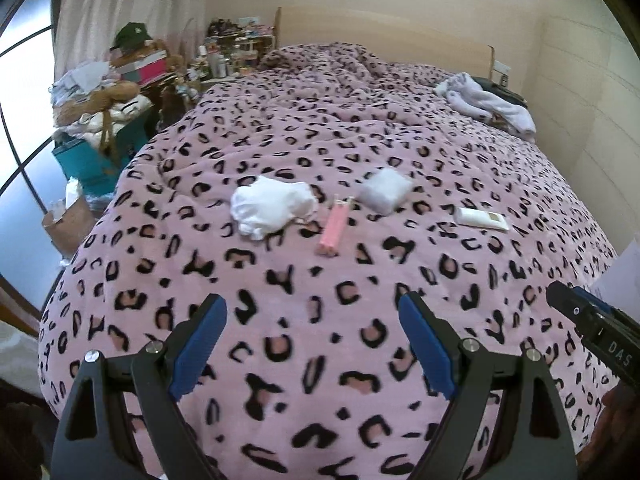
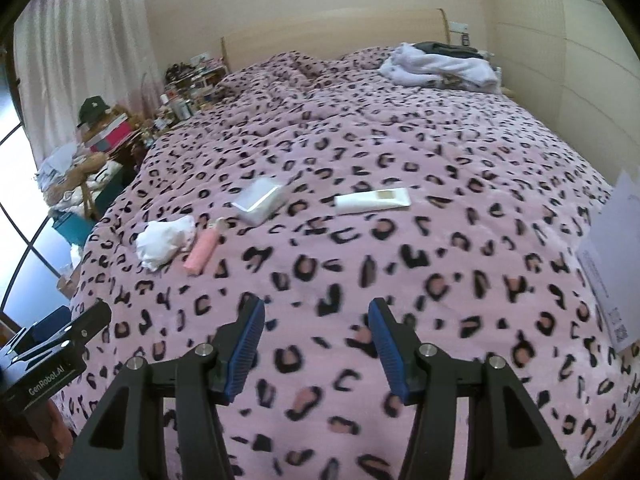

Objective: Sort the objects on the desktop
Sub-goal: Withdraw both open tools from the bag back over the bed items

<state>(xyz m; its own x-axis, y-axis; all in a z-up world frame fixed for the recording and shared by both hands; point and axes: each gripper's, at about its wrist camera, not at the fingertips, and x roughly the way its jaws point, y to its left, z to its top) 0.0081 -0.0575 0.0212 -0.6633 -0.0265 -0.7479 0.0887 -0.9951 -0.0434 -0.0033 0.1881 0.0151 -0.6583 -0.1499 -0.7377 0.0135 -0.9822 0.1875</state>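
Desktop objects, namely a crumpled white cloth (image 1: 272,210), pink lighter (image 1: 333,231), wrapped packet (image 1: 385,195) and white tube (image 1: 482,219), are lying mid-bed on the leopard blanket (image 1: 320,360), both grippers' (image 1: 312,348) (image 2: 316,344) fingers spread empty, risking snagging the plush fabric.

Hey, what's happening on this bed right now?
A person holds two grippers over a pink leopard-print blanket. The left gripper and right gripper are both open and empty. A white cloth, pink lighter, tissue pack and white tube lie untouched ahead.
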